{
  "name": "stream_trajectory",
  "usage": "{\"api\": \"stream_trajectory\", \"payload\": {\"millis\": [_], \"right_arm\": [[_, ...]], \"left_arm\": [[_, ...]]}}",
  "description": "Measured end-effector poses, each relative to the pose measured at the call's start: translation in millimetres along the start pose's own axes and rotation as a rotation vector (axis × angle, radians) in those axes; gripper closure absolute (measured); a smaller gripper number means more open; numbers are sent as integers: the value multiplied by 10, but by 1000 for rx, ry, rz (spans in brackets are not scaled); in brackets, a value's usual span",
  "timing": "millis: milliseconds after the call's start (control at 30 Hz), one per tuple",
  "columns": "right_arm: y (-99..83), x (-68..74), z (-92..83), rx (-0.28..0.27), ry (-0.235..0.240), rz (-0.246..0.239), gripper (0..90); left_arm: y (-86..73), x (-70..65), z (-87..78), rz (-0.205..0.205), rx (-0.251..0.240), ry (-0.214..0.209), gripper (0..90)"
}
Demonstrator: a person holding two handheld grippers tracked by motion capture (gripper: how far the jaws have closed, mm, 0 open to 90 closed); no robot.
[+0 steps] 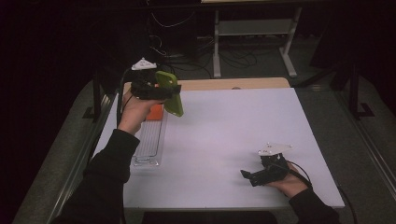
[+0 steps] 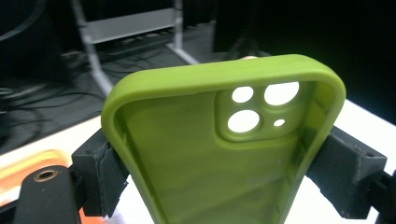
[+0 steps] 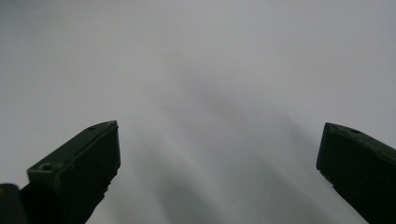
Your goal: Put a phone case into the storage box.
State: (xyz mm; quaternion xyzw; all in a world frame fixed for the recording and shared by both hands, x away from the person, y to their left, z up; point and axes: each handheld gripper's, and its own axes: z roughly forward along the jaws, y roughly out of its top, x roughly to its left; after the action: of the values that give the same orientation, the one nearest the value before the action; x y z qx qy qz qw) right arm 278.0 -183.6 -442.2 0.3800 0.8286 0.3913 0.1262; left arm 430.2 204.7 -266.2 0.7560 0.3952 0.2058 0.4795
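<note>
Clamping a green phone case (image 1: 170,92) across its width, the left gripper (image 1: 161,91) is held raised above the far left part of the white table (image 1: 233,140), with one jaw pressed against each long side of the case. In the left gripper view the case (image 2: 219,154) stands between the two black jaws with its open inner face toward the camera, its camera cut-out block with three round openings and one smaller hole at the upper right, and its side walls visibly pinched inward where the jaws bear on them. From the high view the case stands roughly upright and slightly tilted, clear of the table surface. Directly below and just beside the case, a clear plastic tray (image 1: 148,144) lies on the table along its left edge, running from far to near, and an orange object (image 1: 155,112) sits at the tray's far end, partly hidden by the person's left hand (image 1: 133,112). The right gripper (image 1: 250,176) rests low over the near right part of the table, well apart from the case, held in the person's right hand (image 1: 292,182). Its jaws stand wide apart with nothing between them, over bare table surface (image 3: 210,93)
</note>
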Motion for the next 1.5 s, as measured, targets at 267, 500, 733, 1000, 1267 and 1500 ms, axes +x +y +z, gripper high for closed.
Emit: {"api": "stream_trajectory", "payload": {"millis": [267, 500, 733, 1000, 1267, 1500], "right_arm": [[7, 0, 4, 5, 11, 9, 0], [7, 0, 3, 6, 13, 9, 0], [7, -8, -6, 4, 14, 4, 0], [10, -9, -12, -3, 13, 10, 0], [12, -11, -21, -3, 8, 9, 0], [12, -9, -24, -2, 11, 10, 0]], "left_arm": [[35, 317, -34, -2, 19, 164, 150], [-57, 456, 89, -38, 75, 324, 149], [-230, 551, 243, -107, 118, 394, 147], [-350, 592, 355, -158, 141, 422, 147], [-491, 633, 445, -164, 186, 446, 146], [-628, 668, 538, -175, 224, 451, 144]]}}
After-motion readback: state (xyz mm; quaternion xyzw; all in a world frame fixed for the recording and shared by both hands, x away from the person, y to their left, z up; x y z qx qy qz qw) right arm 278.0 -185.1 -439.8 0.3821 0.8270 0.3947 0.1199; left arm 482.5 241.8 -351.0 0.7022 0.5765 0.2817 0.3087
